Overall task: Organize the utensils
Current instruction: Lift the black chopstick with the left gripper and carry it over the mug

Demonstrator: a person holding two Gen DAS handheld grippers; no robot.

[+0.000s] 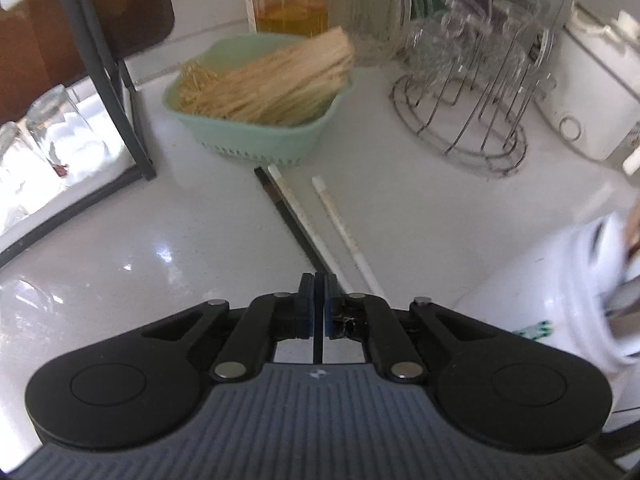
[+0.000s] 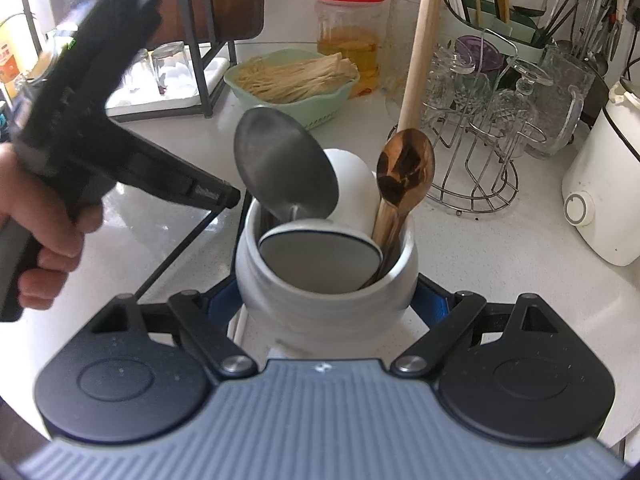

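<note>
In the left wrist view my left gripper [image 1: 319,300] is shut on a thin black chopstick [image 1: 280,204], which runs forward over the white counter. Two white chopsticks [image 1: 298,210] [image 1: 344,226] lie just to its right. The right wrist view shows the left gripper [image 2: 230,198] held in a hand, with the black chopstick [image 2: 176,252] slanting down from its tips. My right gripper [image 2: 325,300] is shut on a white ceramic jar [image 2: 248,248], blue pads pressing both sides. The jar holds a metal ladle [image 2: 284,168], a wooden spoon [image 2: 406,168] and white spoons. The same jar [image 1: 552,308] sits at the left view's right edge.
A green basket [image 1: 260,136] of dried noodles stands behind the chopsticks. A wire rack [image 1: 472,120] with glasses is at the right, a black shelf frame [image 1: 136,120] with upturned glasses at the left. A white appliance [image 2: 600,192] and a red-lidded jar [image 2: 348,40] stand further back.
</note>
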